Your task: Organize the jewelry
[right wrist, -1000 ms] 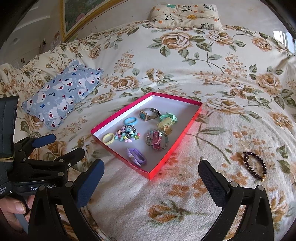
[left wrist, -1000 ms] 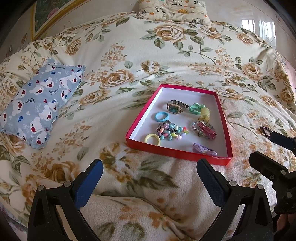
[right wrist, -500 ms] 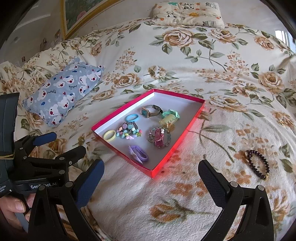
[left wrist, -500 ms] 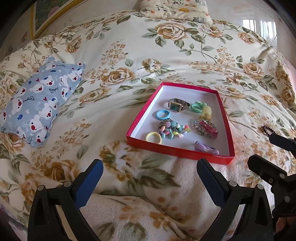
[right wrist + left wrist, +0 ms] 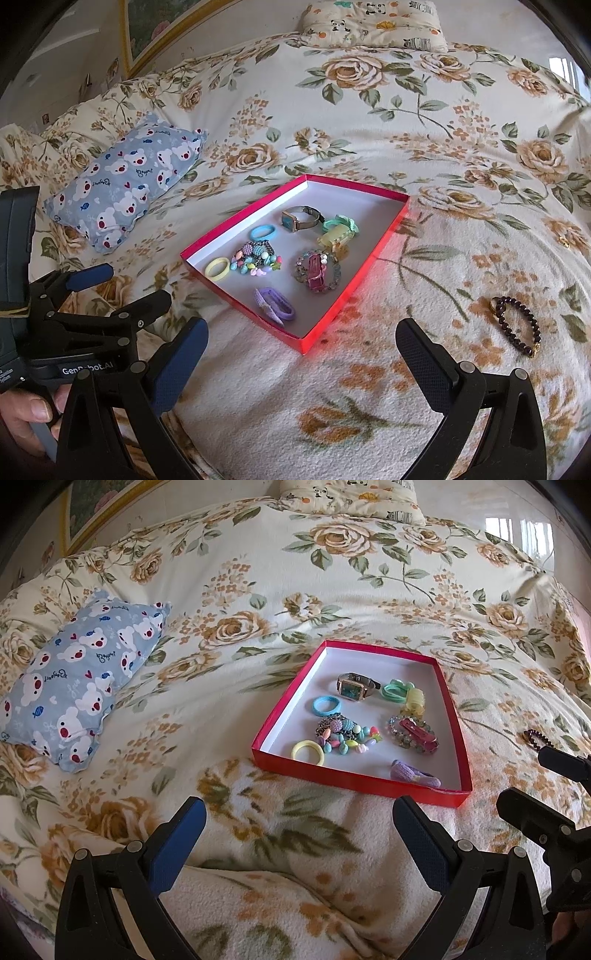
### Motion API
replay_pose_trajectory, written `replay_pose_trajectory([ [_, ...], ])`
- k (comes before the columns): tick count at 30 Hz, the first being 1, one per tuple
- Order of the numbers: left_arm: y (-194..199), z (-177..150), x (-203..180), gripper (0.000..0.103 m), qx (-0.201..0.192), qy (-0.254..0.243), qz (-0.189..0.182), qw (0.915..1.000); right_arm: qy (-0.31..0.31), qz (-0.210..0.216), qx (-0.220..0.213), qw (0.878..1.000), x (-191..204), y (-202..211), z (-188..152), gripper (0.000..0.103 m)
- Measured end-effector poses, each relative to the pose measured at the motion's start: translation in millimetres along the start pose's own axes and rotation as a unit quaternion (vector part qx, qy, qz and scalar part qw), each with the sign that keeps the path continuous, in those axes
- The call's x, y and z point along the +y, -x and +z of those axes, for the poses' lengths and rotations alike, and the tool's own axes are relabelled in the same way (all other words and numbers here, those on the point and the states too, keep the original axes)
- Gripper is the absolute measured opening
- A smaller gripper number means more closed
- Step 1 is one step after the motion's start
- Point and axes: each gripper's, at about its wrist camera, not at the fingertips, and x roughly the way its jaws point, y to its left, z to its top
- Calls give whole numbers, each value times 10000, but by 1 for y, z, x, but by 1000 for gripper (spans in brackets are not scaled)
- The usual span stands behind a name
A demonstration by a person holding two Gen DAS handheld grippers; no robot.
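- Our right gripper [image 5: 301,345] has its fingers [image 5: 421,354] spread wide and holds nothing; it hovers above the floral bed [image 5: 369,387].
- Our left gripper [image 5: 295,825] is likewise wide apart and empty, low over the blanket short of the box's near wall.
- In the right wrist view the dark bead bracelet [image 5: 519,323] lies loose on the bed at about three o'clock from our right gripper's gap, well apart from the red box [image 5: 354,280], which sits at about twelve o'clock.
- The box already holds a watch [image 5: 299,218], a blue ring [image 5: 263,233], a yellow ring [image 5: 217,268], a beaded cluster [image 5: 256,257], a purple hair tie [image 5: 275,303] and other pieces.
- We judge the step in hand to be fetching that last stray bracelet; next we need to swing right, lower over the beads and close on them, then carry them over the box wall.
- From the left wrist view the bracelet [image 5: 535,736] is partly hidden behind our right gripper.
- A small gold speck at the bed's far right, about two o'clock, is too small to identify.
- A bear-print pillow [image 5: 125,188] lies at ten o'clock.
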Motion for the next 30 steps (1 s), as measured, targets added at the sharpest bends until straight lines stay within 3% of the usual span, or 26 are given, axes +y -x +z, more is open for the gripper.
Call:
replay_pose_trajectory([
  [30, -12, 6, -4, 102, 125, 1, -55, 9999, -60, 11, 86, 9999, -6, -8, 1, 102],
])
